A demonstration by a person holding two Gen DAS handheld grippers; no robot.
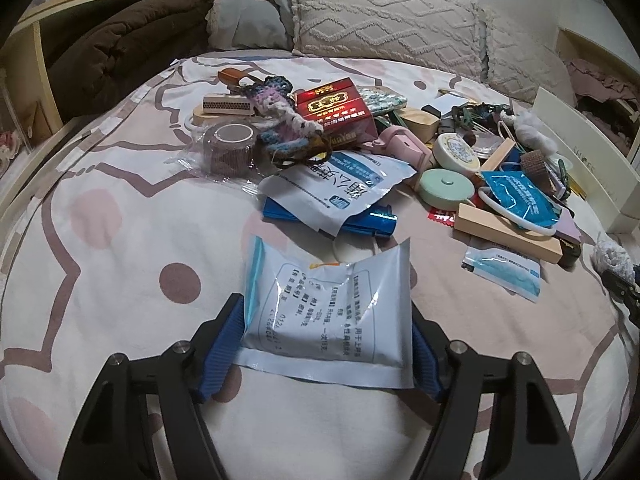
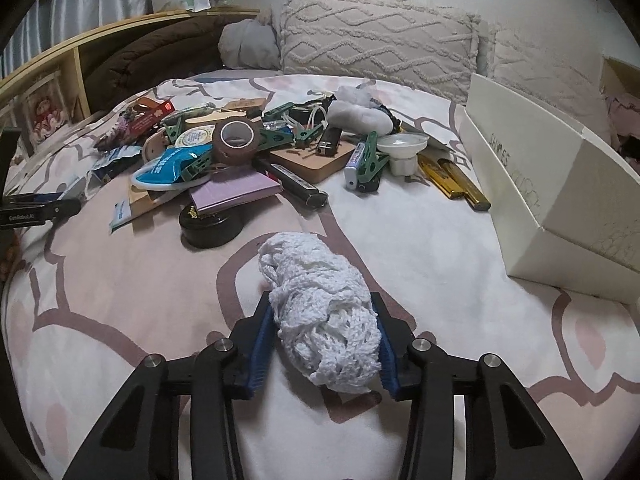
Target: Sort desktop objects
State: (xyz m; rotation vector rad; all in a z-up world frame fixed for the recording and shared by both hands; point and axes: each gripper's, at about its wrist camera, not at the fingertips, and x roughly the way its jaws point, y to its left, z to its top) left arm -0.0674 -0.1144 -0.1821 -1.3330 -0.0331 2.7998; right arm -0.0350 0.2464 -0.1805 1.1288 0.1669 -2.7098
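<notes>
The right tongs (image 2: 324, 344) were clamped on a white yarn bundle (image 2: 320, 312). Both blue pads (image 2: 262, 344) pressed its sides. The bundle's long way ran straight ahead, out toward twelve o'clock, and its far end stuck out past the tips.

The left tongs (image 1: 326, 344) were clamped on a white packet (image 1: 326, 312) with blue print. The pads squeezed its two side edges, and the packet bowed up a little between them. It was flat and wide, and its top edge pointed to twelve o'clock.

Both things hung just over the bed sheet (image 2: 120, 288), near the front.

The big white box (image 2: 532, 184) stood at about two o'clock from the right tongs, near them, with its open side facing in. From the left tongs the same box (image 1: 600, 184) sat far off at two o'clock, on the other side of the pile. So the right hand was the closer one to the box. I think the yarn could go there with a short swing to the right.

The messy pile (image 2: 240, 152) lay at eleven o'clock from the right tongs. There was a brown tape roll (image 2: 236, 140), a purple notebook (image 2: 236, 190) and green clips (image 2: 370, 160).
</notes>
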